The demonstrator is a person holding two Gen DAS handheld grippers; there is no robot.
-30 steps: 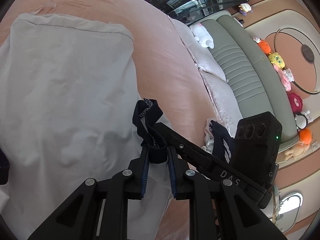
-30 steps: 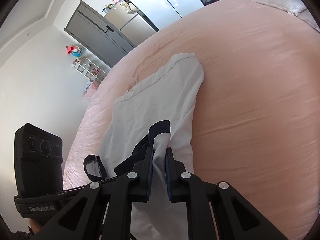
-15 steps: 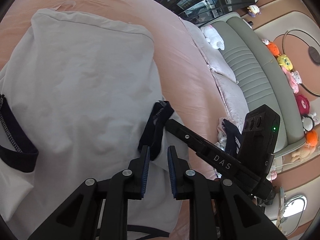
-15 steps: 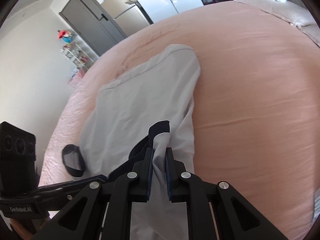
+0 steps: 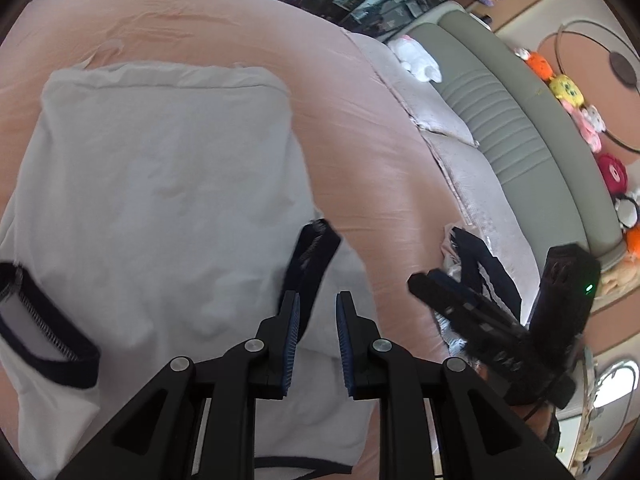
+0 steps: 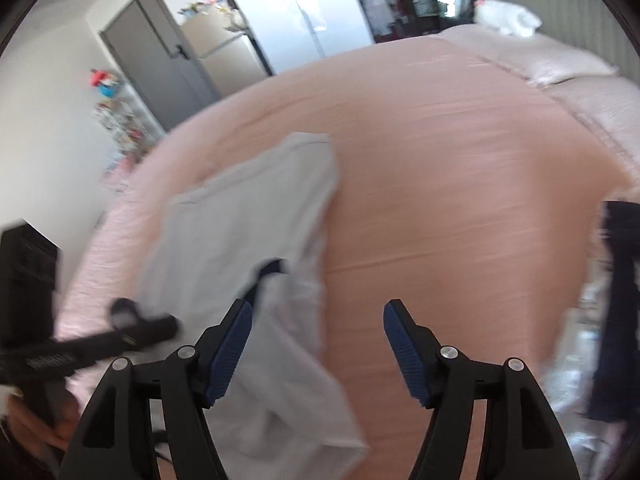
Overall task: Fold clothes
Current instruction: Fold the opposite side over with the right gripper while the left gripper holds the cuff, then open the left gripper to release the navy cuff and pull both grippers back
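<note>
A white T-shirt with navy trim lies spread on the pink bed. In the left wrist view my left gripper hovers over the shirt's right side. Its pads stand close together with sleeve cloth between them, and the navy sleeve cuff runs up from the left fingertip. A second navy cuff lies at the left edge. In the right wrist view my right gripper has its jaws opening wide, nothing between the pads. The shirt lies crumpled under and beside its left finger.
A grey-green padded headboard, pale pillows and plush toys line the bed's far right. Another dark and white garment lies at the bed's right side. A grey door and toy shelf stand beyond the bed.
The right jaws, shut on shirt cloth before, have sprung apart and the cloth has dropped onto the bed. The left gripper has carried the sleeve cuff inward over the shirt.
</note>
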